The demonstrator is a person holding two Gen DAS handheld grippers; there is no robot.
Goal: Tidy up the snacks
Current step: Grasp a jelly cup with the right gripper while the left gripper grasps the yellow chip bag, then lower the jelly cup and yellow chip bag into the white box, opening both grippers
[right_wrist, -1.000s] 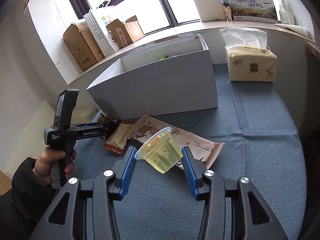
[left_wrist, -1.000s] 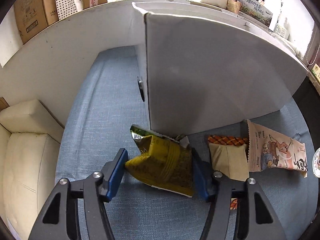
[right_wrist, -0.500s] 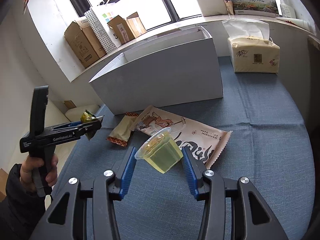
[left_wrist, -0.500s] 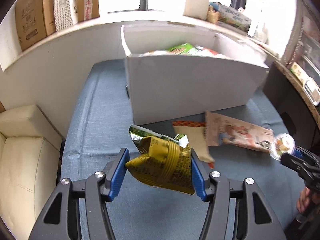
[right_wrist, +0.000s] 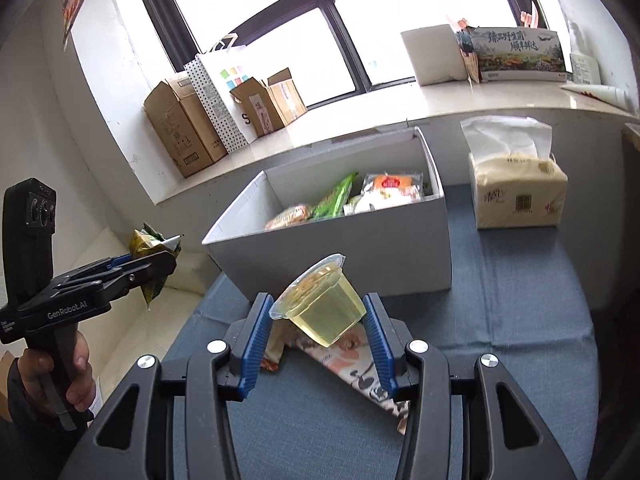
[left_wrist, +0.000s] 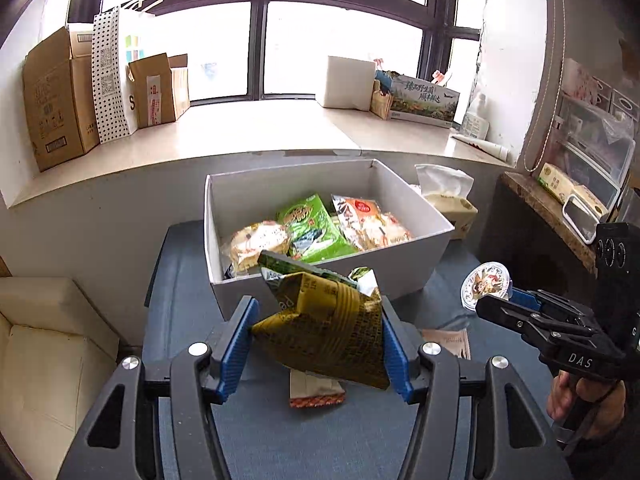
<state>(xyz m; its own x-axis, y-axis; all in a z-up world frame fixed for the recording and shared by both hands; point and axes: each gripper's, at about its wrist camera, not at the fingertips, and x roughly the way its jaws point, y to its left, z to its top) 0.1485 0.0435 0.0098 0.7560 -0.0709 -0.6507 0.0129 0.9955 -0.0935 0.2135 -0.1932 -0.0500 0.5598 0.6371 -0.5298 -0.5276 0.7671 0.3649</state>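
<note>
Left gripper [left_wrist: 316,344]: its blue-padded fingers pinch a crumpled olive-yellow foil snack bag [left_wrist: 324,332], held in the air in front of the white open-topped rectangular box [left_wrist: 332,280].
Right gripper [right_wrist: 318,344]: its blue fingers pinch a clear plastic jelly cup with pale yellow-green filling [right_wrist: 324,304], tilted, with its lid rim leaning toward the left finger; the cup hangs above the bench, short of the box.
Box contents: a green packet [left_wrist: 312,226], a round pale pastry pack [left_wrist: 256,242] and red-and-white packs [left_wrist: 368,220] already lie inside, with bare floor along the near and left side.
Left on the bench: a long printed paper-look wrapper [right_wrist: 360,372] and a small tan sachet with an orange patterned edge [left_wrist: 316,392] lie on the blue-grey cloth-covered bench [right_wrist: 520,340], below the two held items.
Risk, bag: the grip falls across soft crumpled foil, so the bag could slide out or swing; its lower corner could also catch the box's near wall if carried in too low.
Risk, cup: held tilted by smooth tapering sides, it may slip down between the pads, or land on its side.
Risk, crowding: both grippers aim for the same opening, so they could bump if brought in together.
Bystander item: a tissue pack [right_wrist: 516,192] stands just right of the box and is best left alone.
</note>
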